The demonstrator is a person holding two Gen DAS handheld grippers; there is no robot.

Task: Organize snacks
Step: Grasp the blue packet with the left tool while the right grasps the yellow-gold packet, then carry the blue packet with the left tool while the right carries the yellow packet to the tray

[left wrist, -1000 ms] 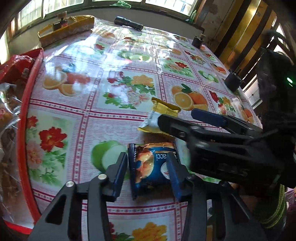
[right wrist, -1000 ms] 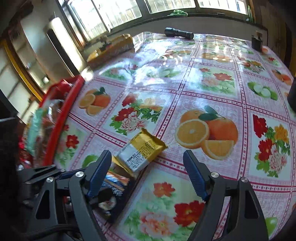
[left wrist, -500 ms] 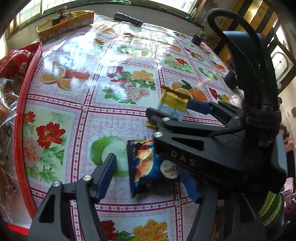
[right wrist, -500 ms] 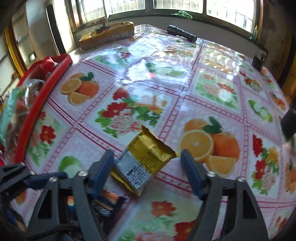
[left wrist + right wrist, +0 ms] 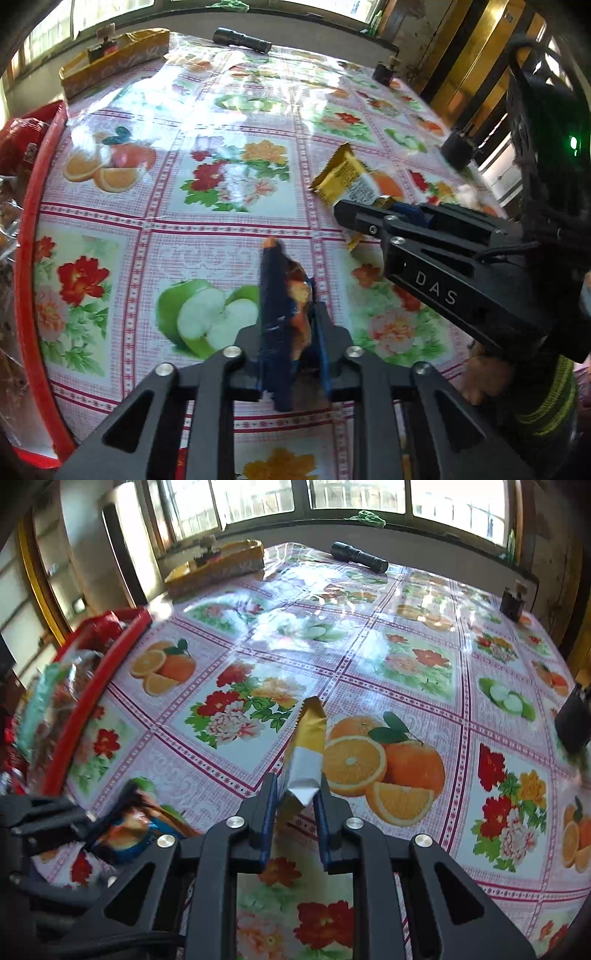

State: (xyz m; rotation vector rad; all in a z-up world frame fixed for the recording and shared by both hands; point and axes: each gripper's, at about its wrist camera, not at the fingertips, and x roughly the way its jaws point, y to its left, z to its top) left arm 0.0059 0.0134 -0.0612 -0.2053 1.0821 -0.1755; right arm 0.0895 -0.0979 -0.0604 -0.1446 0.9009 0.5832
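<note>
Left gripper [image 5: 291, 325] is clamped on the blue snack packet [image 5: 286, 295], right gripper [image 5: 293, 805] on the yellow snack packet [image 5: 304, 753]; red tray [image 5: 27, 236] lies off to the left, nearer the left hand

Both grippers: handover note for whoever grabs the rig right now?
Left gripper: shut on the blue snack packet, pinched edge-up.
Right gripper: shut on the yellow snack packet.
Red tray: at the table's left edge, already holding wrapped snacks.
Done: both loose packets gripped.
Left: likely carry both to the tray and release.
</note>
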